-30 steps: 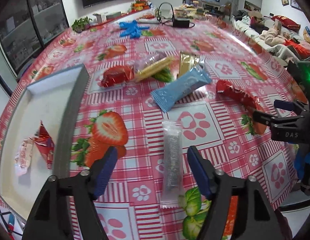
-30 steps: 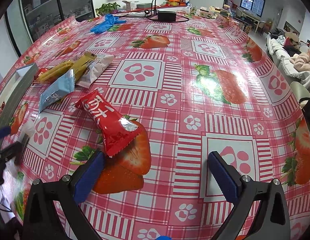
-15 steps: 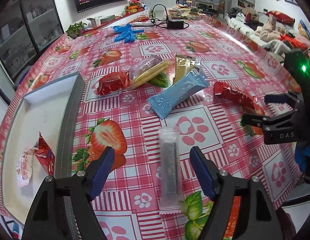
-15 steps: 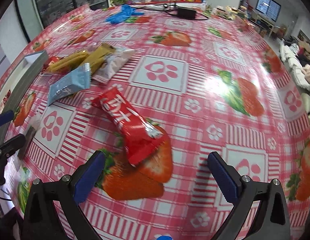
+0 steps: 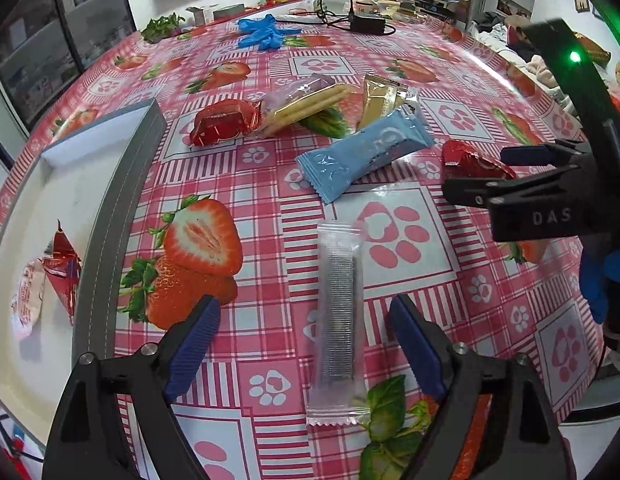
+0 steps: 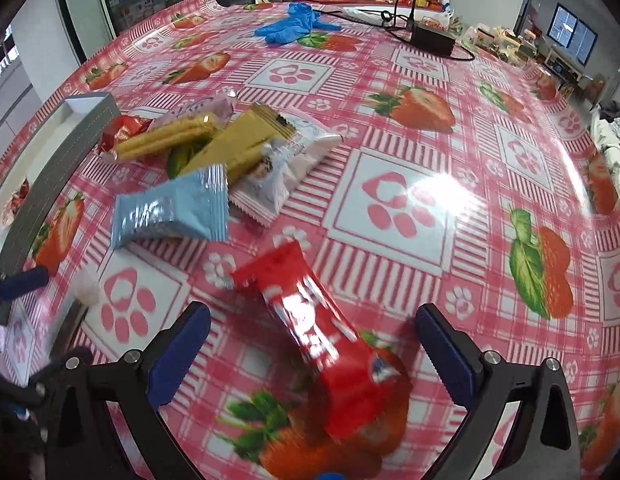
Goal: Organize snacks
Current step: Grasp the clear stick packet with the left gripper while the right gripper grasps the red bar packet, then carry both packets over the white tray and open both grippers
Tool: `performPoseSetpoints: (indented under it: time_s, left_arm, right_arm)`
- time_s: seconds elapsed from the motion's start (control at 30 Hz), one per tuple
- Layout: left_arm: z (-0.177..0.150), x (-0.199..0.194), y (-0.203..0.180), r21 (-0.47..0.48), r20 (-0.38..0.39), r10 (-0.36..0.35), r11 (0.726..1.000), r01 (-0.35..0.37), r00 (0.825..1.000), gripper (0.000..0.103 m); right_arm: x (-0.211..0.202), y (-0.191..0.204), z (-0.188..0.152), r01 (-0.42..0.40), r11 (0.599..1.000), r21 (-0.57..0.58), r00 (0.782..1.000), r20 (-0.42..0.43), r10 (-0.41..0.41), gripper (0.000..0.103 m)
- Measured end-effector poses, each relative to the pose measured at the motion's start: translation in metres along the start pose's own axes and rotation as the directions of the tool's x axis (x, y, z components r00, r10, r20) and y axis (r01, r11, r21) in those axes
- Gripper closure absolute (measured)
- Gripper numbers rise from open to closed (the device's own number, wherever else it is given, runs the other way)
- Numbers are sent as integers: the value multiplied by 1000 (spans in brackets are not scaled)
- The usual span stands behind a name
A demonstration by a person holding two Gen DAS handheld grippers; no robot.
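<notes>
Your clear packet (image 5: 338,312) lies flat on the desk (image 5: 414,80) between the spread fingers of your left gripper (image 5: 303,348), and the red packet (image 6: 322,340) lies the same way inside your wide-open right gripper (image 6: 310,350). Both wrappers look thin and slick, so closing too high probably skids them away or crushes what is inside. The tray (image 5: 121,184) sits at your left; its raised wall could snag a low carry.

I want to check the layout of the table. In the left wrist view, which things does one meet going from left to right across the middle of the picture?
Grey tray → red wrapped snack → light blue packet → long red packet → right hand-held gripper, open over the long red packet.
</notes>
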State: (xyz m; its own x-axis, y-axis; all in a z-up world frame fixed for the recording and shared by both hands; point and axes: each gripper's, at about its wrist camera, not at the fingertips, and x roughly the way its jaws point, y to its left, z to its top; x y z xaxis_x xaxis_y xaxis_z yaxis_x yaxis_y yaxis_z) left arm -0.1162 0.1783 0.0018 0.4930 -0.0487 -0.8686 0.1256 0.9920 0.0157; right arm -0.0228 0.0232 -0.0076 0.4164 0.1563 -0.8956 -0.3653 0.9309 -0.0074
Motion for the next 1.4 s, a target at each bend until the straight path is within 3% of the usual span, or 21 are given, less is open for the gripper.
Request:
performPoseSetpoints:
  time_s: [0.1, 0.13, 0.2, 0.23, 0.27, 0.3, 0.37, 0.5, 0.8, 1.1, 1.4]
  left_arm:
    - [1, 2, 1, -16, -10, 1, 1000, -1, 1000, 10]
    - [2, 1, 1, -18, -16, 2, 1000, -2, 1000, 10]
    - [3, 0, -1, -16, -24, -6, 1000, 6, 1000, 20]
    - [3, -2, -3, -9, -24, -14, 1000, 14, 1000, 24]
    - [2, -4, -7, 3, -22, -25, 1000, 25, 999, 36]
    - [2, -7, -12, 20, -19, -38, 999, 39, 999, 56]
    - [0, -12, -19, 55, -21, -54, 997, 55, 998, 86]
    - [-7, -24, -20, 41, -17, -138, 990, 138, 990, 87]
    - [8, -80, 15, -45, 112, -187, 980, 193, 976, 87]
    - [30, -147, 56, -61, 217, -157, 983, 174, 963, 87]
    - [63, -238, 121, -127, 366, -88, 981, 143, 926, 87]
  right_arm:
    - [0, 3, 1, 6, 1000, 10, 1000, -9, -6, 4]
    - [-2, 5, 0, 4, 1000, 8, 1000, -6, -4, 13]
    - [-10, 11, -3, -2, 1000, -9, 1000, 5, 2, 38]
    - [-13, 13, -4, -5, 1000, -12, 1000, 5, 5, 60]
    - [-16, 15, -6, -9, 1000, -12, 1000, 3, 9, 79]
    - [-19, 16, -9, -15, 1000, -5, 1000, -1, 15, 80]
    - [-24, 17, -18, -32, 999, 16, 999, 1, 32, 80]
    - [-40, 6, -35, -165, 977, 133, 986, 17, 164, 80]
    - [-98, -4, -35, -259, 941, 219, 962, 140, 233, 80]
    - [-134, 29, -6, -375, 909, 182, 919, 207, 337, 80]
    - [-182, 84, 50, -483, 874, 61, 849, 276, 450, 80]
